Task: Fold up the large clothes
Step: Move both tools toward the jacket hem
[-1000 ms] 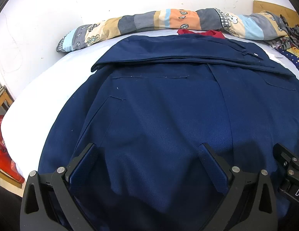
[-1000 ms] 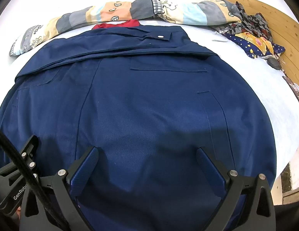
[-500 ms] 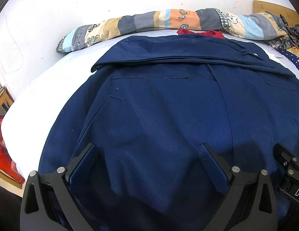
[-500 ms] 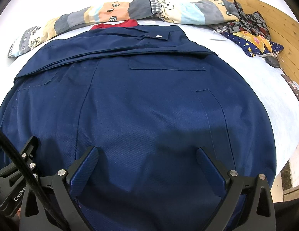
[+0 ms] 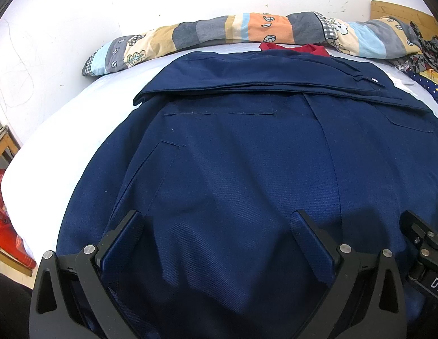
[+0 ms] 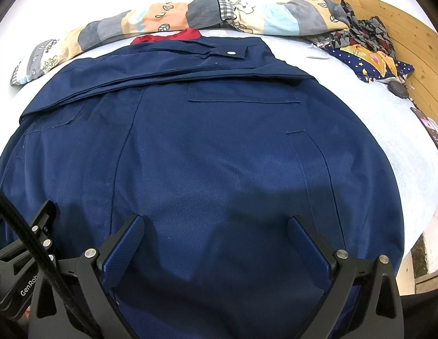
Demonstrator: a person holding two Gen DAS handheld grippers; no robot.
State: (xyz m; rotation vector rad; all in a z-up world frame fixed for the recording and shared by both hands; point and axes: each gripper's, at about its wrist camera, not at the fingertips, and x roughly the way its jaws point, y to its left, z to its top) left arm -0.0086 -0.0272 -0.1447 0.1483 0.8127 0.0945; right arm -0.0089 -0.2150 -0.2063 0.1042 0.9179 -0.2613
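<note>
A large navy blue garment (image 5: 241, 155) lies spread on a white bed (image 5: 58, 130), with a folded band across its far end; it also fills the right wrist view (image 6: 207, 147). A red cloth (image 5: 295, 47) peeks out beyond it. My left gripper (image 5: 216, 226) is open and empty, hovering over the garment's near left part. My right gripper (image 6: 216, 228) is open and empty over the near right part. The right gripper's body (image 5: 425, 254) shows at the left view's right edge.
A rolled patchwork quilt (image 5: 247, 31) lies along the far side of the bed. A pile of patterned clothes (image 6: 365, 48) sits at the far right by a wooden headboard (image 6: 402, 28). A phone (image 6: 429, 127) lies near the right edge. A red object (image 5: 4, 231) stands left of the bed.
Both grippers have stayed open over the garment with only a slight drift of view. The garment has not moved.
</note>
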